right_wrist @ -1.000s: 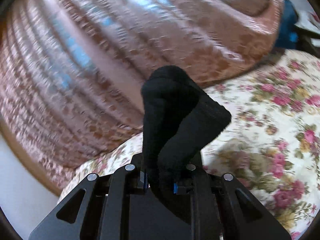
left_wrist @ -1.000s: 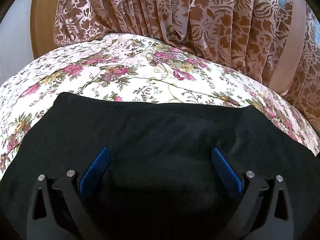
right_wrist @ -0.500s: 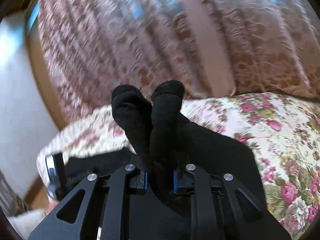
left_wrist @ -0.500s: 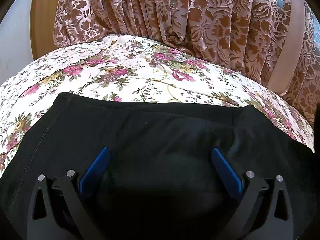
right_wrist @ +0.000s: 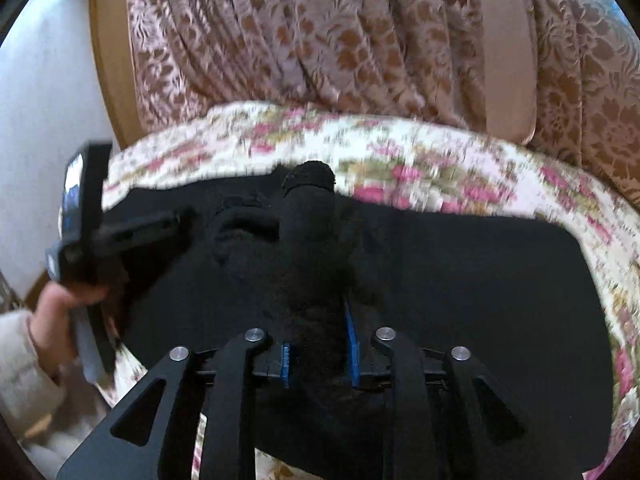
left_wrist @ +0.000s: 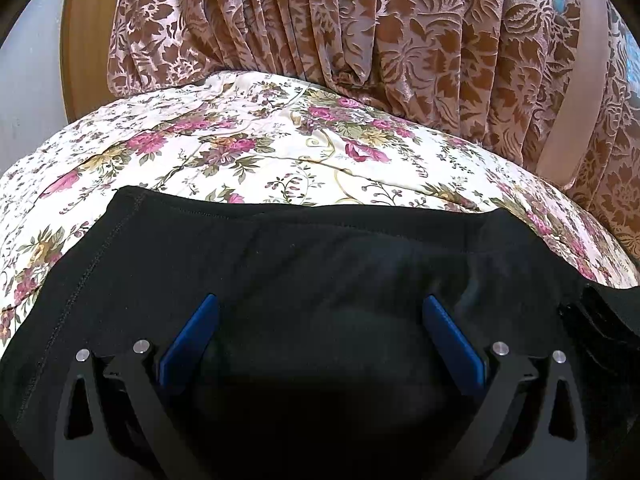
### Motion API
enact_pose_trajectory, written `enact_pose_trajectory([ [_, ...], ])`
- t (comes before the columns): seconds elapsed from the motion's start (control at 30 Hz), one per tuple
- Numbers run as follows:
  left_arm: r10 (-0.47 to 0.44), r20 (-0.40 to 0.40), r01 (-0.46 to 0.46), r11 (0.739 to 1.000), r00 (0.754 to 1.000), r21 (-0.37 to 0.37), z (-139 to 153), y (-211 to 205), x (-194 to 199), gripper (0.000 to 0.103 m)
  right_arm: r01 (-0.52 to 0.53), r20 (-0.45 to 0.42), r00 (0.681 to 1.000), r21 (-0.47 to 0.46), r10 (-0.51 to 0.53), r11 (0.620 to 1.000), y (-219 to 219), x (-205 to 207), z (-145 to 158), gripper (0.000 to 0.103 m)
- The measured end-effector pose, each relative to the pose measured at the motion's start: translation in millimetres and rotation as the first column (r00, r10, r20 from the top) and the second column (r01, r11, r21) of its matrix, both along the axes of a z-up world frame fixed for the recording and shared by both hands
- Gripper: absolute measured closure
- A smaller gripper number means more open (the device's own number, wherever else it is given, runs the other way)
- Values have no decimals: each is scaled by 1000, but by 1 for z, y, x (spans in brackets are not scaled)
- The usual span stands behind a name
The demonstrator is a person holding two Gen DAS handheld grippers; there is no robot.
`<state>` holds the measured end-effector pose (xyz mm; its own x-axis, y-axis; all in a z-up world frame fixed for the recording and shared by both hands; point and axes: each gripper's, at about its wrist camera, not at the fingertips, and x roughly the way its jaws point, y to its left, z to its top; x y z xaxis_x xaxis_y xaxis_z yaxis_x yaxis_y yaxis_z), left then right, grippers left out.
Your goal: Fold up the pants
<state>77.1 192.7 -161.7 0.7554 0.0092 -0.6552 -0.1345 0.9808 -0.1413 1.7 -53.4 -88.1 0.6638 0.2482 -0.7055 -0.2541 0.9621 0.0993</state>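
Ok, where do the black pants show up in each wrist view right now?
Left wrist: the black pants lie flat across the lower half, under the open left gripper.
Right wrist: the pants spread across the middle, with a bunched part standing up from the right gripper, which is shut on it.
Shared landmark: the floral bedspread beyond the pants.

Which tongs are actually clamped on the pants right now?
The right tongs: shut on a bunched fold of the black pants. The left tongs are spread wide, gripping nothing.
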Motion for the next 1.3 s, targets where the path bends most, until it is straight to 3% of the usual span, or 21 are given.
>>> enact_pose_trajectory([
  [0.13,-6,-2,6,1000,1000,2,0,-1,0,2,-74,-2,997,78,74,994,3,-9,1,34],
  [0.17,-21,-6,21,1000,1000,-4,2,-1,0,2,-95,4,995,81,95,992,4,-12,3,30],
  [0.23,-37,-15,37,999,999,-15,7,-3,-1,2,-127,15,992,93,126,988,3,-19,7,30],
  [0.37,-110,50,116,983,993,-143,24,-17,-16,2,-115,89,991,183,100,976,-23,-35,28,30],
  [0.43,-180,78,194,952,980,-236,30,-29,-21,2,-66,143,989,209,36,976,-43,-41,40,30],
  [0.53,-314,97,327,874,945,-360,36,-56,-20,2,32,171,983,209,-68,977,-71,-40,52,30],
  [0.6,-369,91,374,843,925,-387,36,-74,-18,2,95,163,978,203,-129,975,-85,-35,55,30],
  [0.7,-442,48,421,808,896,-412,29,-100,-11,2,211,114,964,225,-241,951,-117,-19,55,50],
  [0.77,-473,8,436,805,881,-403,24,-114,-7,3,266,63,956,219,-285,939,-132,-4,51,65],
  [0.8,-482,-24,436,811,876,-391,21,-121,-5,4,290,41,951,217,-306,932,-140,4,47,65],
  [0.83,-489,-38,439,812,872,-384,18,-126,-5,6,310,26,946,209,-322,927,-145,8,44,67],
  [0.93,-501,-41,457,818,865,-351,16,-136,-12,37,348,-13,936,178,-352,920,-153,18,31,71],
  [1.0,-537,-48,491,800,842,-344,17,-142,-14,71,355,-26,934,156,-356,922,-154,21,21,71],
  [1.07,-543,-35,498,793,839,-351,20,-141,-21,81,352,-27,936,129,-352,927,-153,24,13,71],
  [1.13,-532,10,498,785,847,-368,28,-132,-27,83,346,-22,938,97,-346,933,-150,27,7,71],
  [1.23,-507,23,480,799,862,-363,28,-127,-34,86,349,-23,937,109,-349,931,-151,29,8,71],
  [1.3,-484,-2,455,824,875,-337,19,-125,-34,87,349,-24,937,148,-350,925,-153,29,9,71],
])
